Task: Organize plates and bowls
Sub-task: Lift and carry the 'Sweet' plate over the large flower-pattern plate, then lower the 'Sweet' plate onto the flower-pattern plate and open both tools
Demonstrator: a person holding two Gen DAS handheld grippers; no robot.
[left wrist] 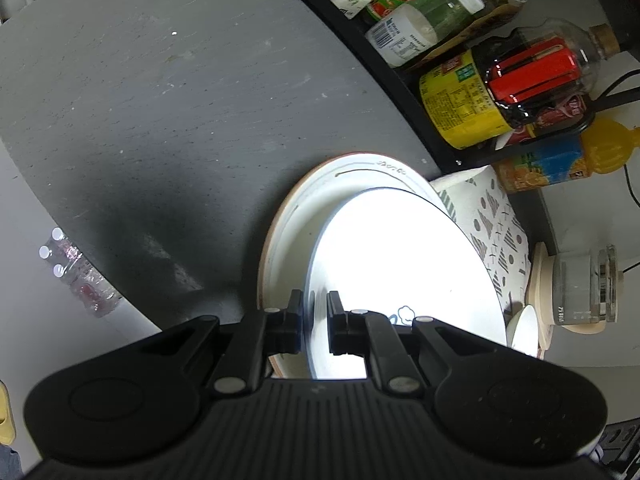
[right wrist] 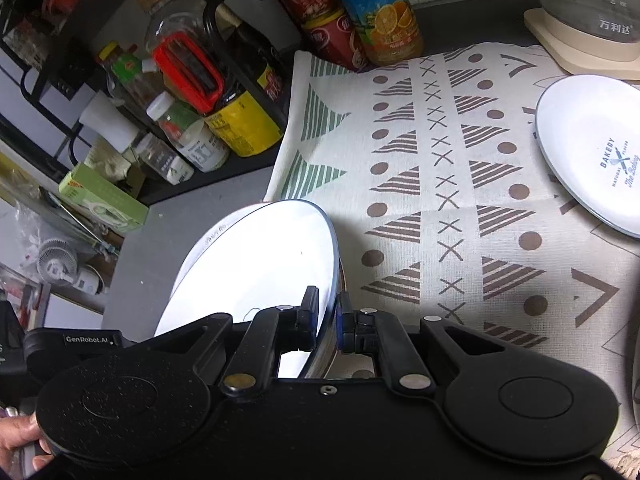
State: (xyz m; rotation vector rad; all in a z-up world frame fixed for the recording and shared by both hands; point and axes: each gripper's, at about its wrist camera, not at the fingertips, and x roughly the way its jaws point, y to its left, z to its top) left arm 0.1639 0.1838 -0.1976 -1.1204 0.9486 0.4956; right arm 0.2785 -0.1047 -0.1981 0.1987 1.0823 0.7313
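Right wrist view reads "GenRobot.AI" in white on the black left gripper (right wrist: pixel 86 340) housing at lower left, and "BAKERY", "NATURAL FLAVOR" and "The Baking" in blue on a round white blue-rimmed plate (right wrist: pixel 592 156) lying flat on the patterned cloth (right wrist: pixel 400 184) at right. A clear glass kettle on a cream base (right wrist: pixel 588 20) carries three Chinese characters. The black right gripper (right wrist: pixel 329 312) pinches the thin blue rim of a glossy white round plate (right wrist: pixel 260 260) between its closed-in fingers; the plate is tilted, half over the cloth's left edge and half over the grey worktop (right wrist: pixel 160 256). The cloth is cream woven fabric printed with brown dots, striped triangles, crosses and green triangles. An orange-juice bottle with a blue label (right wrist: pixel 380 12) stands at its far edge, beside a black wire rack (right wrist: pixel 236 20) crowded with bottles.

Left wrist view shows the left gripper (left wrist: pixel 314 320) clamped on the same white plate (left wrist: pixel 400 280) at its near rim, a small blue cloud drawing beside the fingers. Beneath it sits a larger white plate with a brown rim (left wrist: pixel 316 204), resting on the matte, speckled grey top (left wrist: pixel 160 120)
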